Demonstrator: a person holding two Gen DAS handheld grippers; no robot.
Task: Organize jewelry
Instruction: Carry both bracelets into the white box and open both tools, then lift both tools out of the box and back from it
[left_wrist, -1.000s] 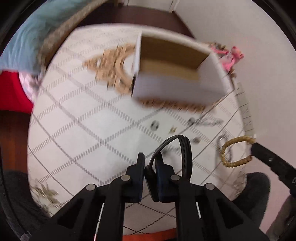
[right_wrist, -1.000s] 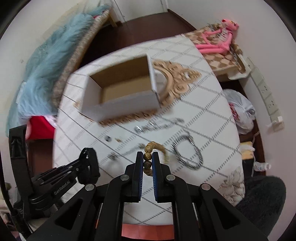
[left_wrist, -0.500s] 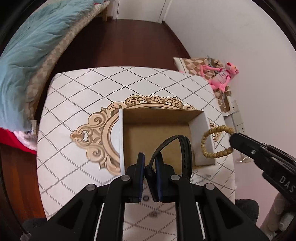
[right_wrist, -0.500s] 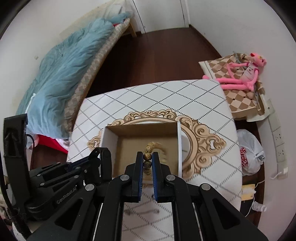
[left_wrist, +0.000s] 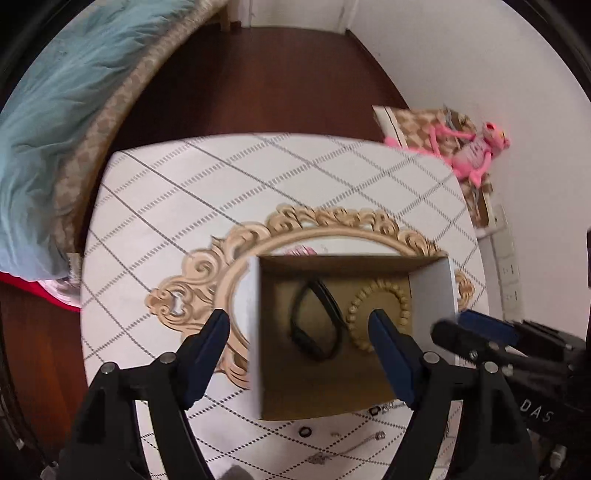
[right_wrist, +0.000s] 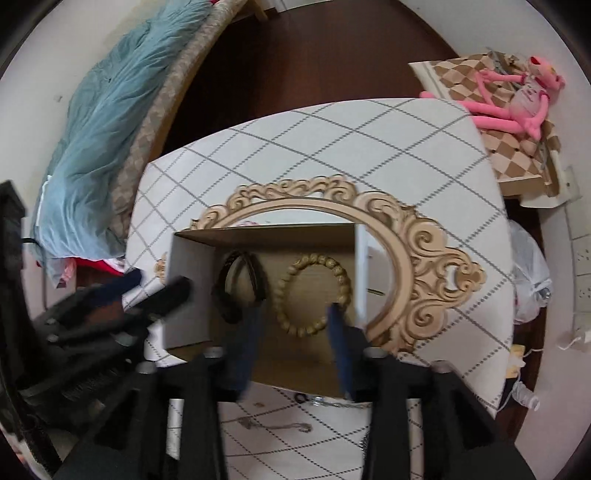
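A: Where are the bracelets?

B: Both lie on the floor of the cardboard box (left_wrist: 325, 384). The black bracelet (left_wrist: 314, 321) sits toward the box's left side, and the bead bracelet (left_wrist: 380, 317) lies just beside it on the right. They look very close, but blur hides whether they touch.

A: And the left gripper (left_wrist: 299, 328)?

B: Its jaws stand wide apart above the box, holding nothing.

A: The right gripper (right_wrist: 295, 317)?

B: Also spread apart and empty, hanging over the bead bracelet (right_wrist: 314, 293), with the black bracelet (right_wrist: 240, 290) off to its left.

A: What does the box rest on?

B: On a table (right_wrist: 332, 147) with a diamond-patterned cover, partly over an ornate mirror (right_wrist: 417, 266). A small ring (left_wrist: 305, 431) and a thin chain (right_wrist: 277, 426) lie on the table near the box's closest wall.
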